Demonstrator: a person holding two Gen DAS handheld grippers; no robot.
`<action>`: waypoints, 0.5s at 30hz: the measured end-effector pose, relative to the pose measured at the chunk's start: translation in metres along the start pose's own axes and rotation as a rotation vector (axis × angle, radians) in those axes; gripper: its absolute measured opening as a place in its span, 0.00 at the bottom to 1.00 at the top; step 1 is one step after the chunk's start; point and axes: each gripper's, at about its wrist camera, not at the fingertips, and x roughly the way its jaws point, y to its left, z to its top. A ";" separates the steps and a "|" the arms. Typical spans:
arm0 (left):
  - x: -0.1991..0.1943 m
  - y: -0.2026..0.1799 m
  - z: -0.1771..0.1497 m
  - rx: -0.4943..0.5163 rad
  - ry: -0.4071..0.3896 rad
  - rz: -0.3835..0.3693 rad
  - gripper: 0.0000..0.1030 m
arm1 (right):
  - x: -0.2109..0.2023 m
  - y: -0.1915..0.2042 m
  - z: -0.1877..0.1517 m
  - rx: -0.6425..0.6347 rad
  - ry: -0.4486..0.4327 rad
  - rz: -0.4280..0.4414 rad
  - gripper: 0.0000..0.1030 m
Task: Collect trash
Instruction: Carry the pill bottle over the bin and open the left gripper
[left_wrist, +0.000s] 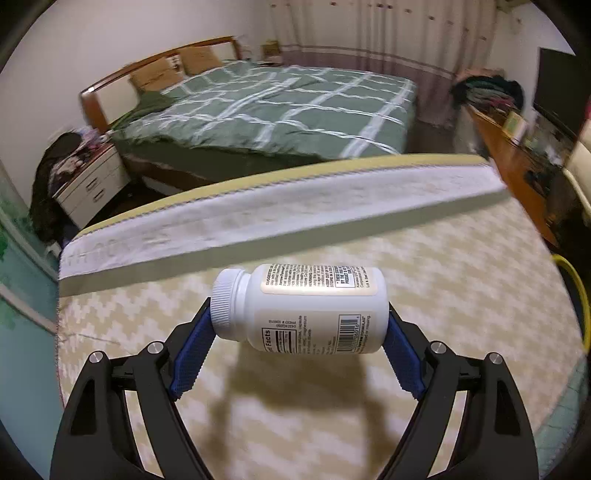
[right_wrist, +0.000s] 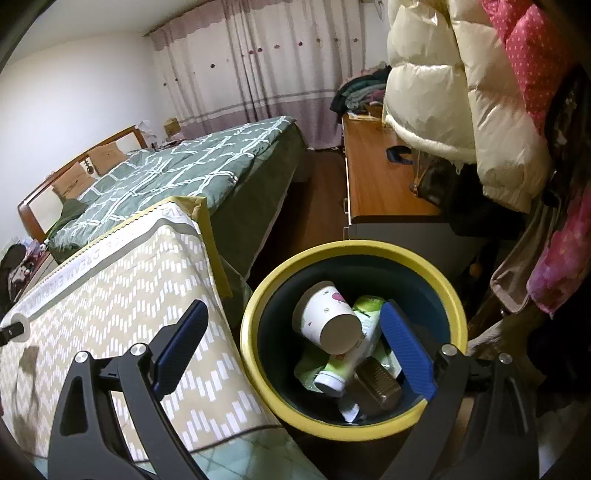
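White pill bottle (left_wrist: 306, 308) — sideways, cap leftward

Worktop (left_wrist: 424, 258): covered with a beige cloth printed in a white zigzag pattern. A folded white-and-beige quilted pad (left_wrist: 258, 218) is laid along the far edge, with lettering seen on its border in the right wrist view. The shadow of a bottle is cast on the cloth; whether the bottle rests on it cannot be told.

Floor (right_wrist: 321, 199): dark wood. A yellow-rimmed bin (right_wrist: 354, 249) is stood just beside the worktop corner.

Bed (left_wrist: 280, 107): set beyond the worktop, wooden headboard, spread with a green quilt crossed by white lines.
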 end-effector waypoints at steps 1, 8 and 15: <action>-0.005 -0.011 0.000 0.015 -0.001 -0.013 0.80 | -0.003 -0.002 -0.001 -0.008 -0.003 0.001 0.87; -0.050 -0.123 -0.001 0.158 -0.066 -0.168 0.80 | -0.033 -0.028 -0.009 -0.020 -0.033 0.006 0.87; -0.071 -0.249 -0.003 0.308 -0.078 -0.322 0.80 | -0.073 -0.060 -0.016 -0.051 -0.094 0.005 0.87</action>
